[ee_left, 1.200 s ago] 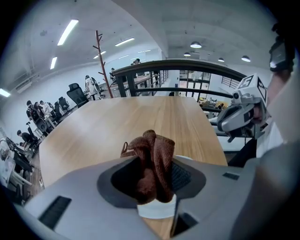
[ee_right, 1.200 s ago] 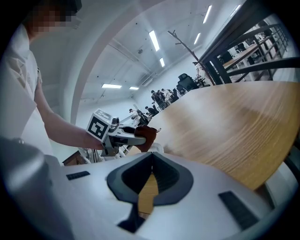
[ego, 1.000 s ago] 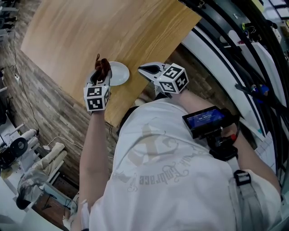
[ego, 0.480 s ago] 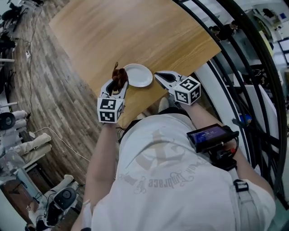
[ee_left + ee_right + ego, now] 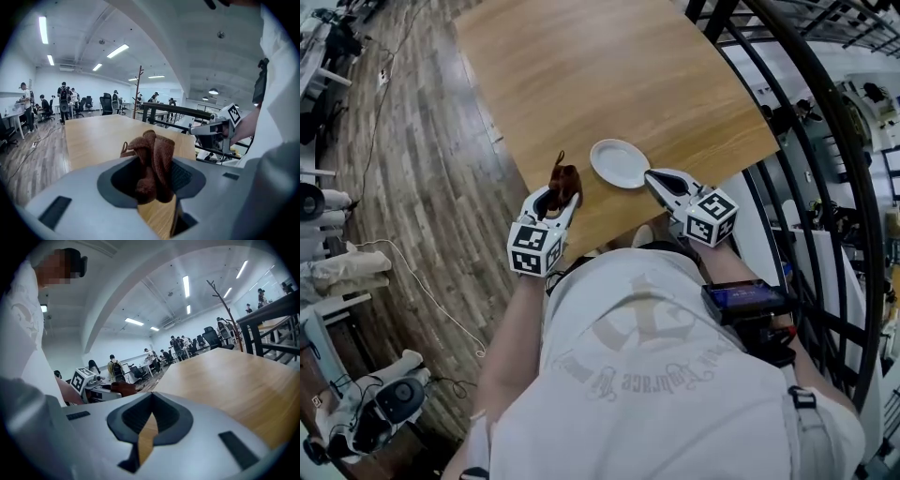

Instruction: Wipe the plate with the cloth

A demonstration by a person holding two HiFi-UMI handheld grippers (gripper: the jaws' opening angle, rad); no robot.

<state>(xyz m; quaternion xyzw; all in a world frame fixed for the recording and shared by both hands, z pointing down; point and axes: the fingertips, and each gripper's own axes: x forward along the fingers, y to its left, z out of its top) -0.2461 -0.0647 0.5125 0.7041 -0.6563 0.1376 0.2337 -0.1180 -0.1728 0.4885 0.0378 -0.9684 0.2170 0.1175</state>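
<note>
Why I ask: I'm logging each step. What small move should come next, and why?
Probably swing the left gripper rightwards until its cloth is over the plate. The cloth is clamped in its jaws but sits left of the plate, not touching it; the right gripper is shut and empty beside the plate's rim.

I wear a white short-sleeved T-shirt (image 5: 647, 375) with a faded grey print across it. At the T-shirt's right edge sit a black device (image 5: 748, 300) with a blue-lit screen and a grey strap (image 5: 812, 429) with a black buckle. My left gripper (image 5: 563, 194) and right gripper (image 5: 653, 176) are pale grey, dark inside the jaws. The left cube (image 5: 533, 250) and right cube (image 5: 712, 217) are white with black square markers.
</note>
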